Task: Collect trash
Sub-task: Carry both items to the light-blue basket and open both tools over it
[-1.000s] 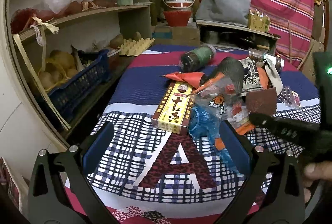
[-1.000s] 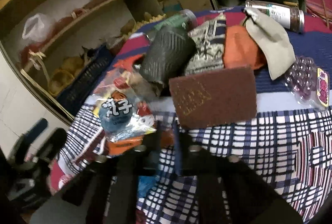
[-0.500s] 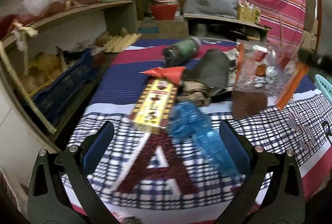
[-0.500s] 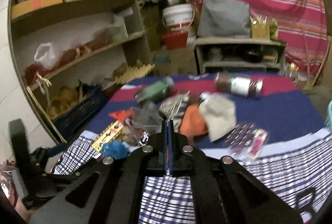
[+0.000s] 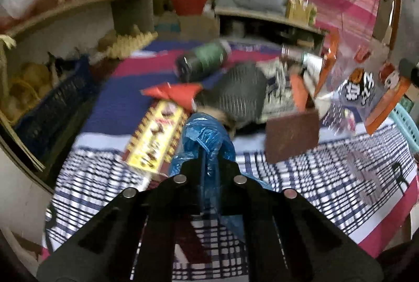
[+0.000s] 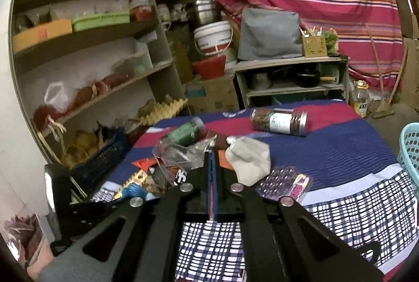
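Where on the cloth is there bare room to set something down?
Free: the checked cloth between the blister pack and the teal basket, and the blue stripe in front of the brown jar. In the left view, the blue stripe beside the yellow box is bare. Crowded: the middle heap around the dark glove.

The box [image 5: 154, 135] lay left of the crumpled bag [image 5: 207, 138] — jar [image 5: 203, 61] behind, basket [image 5: 407, 122] far right.
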A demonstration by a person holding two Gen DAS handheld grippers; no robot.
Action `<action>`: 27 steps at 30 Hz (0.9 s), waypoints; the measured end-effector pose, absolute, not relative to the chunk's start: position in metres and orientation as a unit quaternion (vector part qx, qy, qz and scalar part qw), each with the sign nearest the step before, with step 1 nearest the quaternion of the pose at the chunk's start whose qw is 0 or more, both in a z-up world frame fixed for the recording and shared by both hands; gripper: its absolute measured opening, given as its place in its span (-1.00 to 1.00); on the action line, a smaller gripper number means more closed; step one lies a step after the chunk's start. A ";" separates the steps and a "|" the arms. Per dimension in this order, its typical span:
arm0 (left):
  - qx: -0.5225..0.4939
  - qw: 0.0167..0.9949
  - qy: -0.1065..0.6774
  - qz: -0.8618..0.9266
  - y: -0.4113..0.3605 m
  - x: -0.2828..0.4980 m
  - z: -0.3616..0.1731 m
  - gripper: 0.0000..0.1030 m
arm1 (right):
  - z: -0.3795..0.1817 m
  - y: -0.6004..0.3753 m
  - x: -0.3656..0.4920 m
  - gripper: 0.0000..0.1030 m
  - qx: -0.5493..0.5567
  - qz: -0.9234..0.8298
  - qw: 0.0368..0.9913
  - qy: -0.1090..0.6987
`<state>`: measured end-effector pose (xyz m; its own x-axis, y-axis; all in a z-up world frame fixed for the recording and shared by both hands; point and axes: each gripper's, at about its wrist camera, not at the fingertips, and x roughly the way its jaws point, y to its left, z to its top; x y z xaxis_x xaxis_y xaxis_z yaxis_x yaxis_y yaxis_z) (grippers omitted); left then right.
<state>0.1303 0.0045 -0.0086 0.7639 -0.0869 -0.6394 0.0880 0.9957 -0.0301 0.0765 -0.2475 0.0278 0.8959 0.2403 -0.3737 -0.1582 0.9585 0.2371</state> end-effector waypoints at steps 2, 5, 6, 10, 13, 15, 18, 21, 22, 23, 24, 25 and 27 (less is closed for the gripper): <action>-0.012 0.945 0.323 -0.048 0.008 0.123 0.005 -0.93 | 0.032 -0.254 0.071 -0.99 0.106 0.103 0.970 0.191; -0.022 0.955 0.292 -0.052 0.007 0.111 0.027 -0.94 | 0.039 -0.259 0.064 -0.99 0.095 0.089 0.976 0.174; -0.018 0.957 0.283 -0.053 0.003 0.108 0.034 -0.94 | 0.040 -0.260 0.062 -0.99 0.089 0.083 0.978 0.170; -0.004 0.963 0.256 -0.078 -0.025 0.106 0.069 -0.94 | 0.055 -0.278 0.056 -0.99 0.080 0.049 0.985 0.146; 0.006 0.965 0.242 -0.098 -0.057 0.115 0.089 -0.94 | 0.067 -0.305 0.049 -0.99 0.082 0.009 0.989 0.124; 0.007 0.965 0.239 -0.110 -0.077 0.119 0.095 -0.94 | 0.072 -0.325 0.041 -0.99 0.067 -0.036 0.991 0.109; 0.003 0.963 0.231 -0.141 -0.123 0.128 0.105 -0.94 | 0.079 -0.364 0.029 -0.99 0.051 -0.109 0.988 0.095; -0.008 0.957 0.231 -0.176 -0.173 0.139 0.109 -0.94 | 0.088 -0.413 0.019 -0.99 0.035 -0.176 0.980 0.088; -0.009 0.955 0.230 -0.190 -0.194 0.144 0.110 -0.94 | 0.090 -0.428 0.017 -0.99 0.034 -0.197 0.976 0.087; -0.007 0.952 0.230 -0.201 -0.212 0.147 0.110 -0.94 | 0.091 -0.450 0.012 -0.99 0.038 -0.221 0.971 0.088; -0.009 0.949 0.229 -0.215 -0.232 0.150 0.110 -0.94 | 0.091 -0.468 0.007 -0.99 0.043 -0.241 0.966 0.088; -0.015 0.944 0.229 -0.237 -0.258 0.153 0.109 -0.94 | 0.089 -0.492 0.000 -0.99 0.055 -0.266 0.958 0.088; -0.007 0.937 0.227 -0.264 -0.310 0.159 0.103 -0.94 | 0.085 -0.526 -0.011 -0.99 0.084 -0.287 0.950 0.087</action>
<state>0.1592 -0.3097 0.1034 0.7570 -0.4990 -0.4218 0.4925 0.8600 -0.1334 -0.0109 -0.5264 0.0847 0.8201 -0.5311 -0.2130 0.5602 0.8211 0.1097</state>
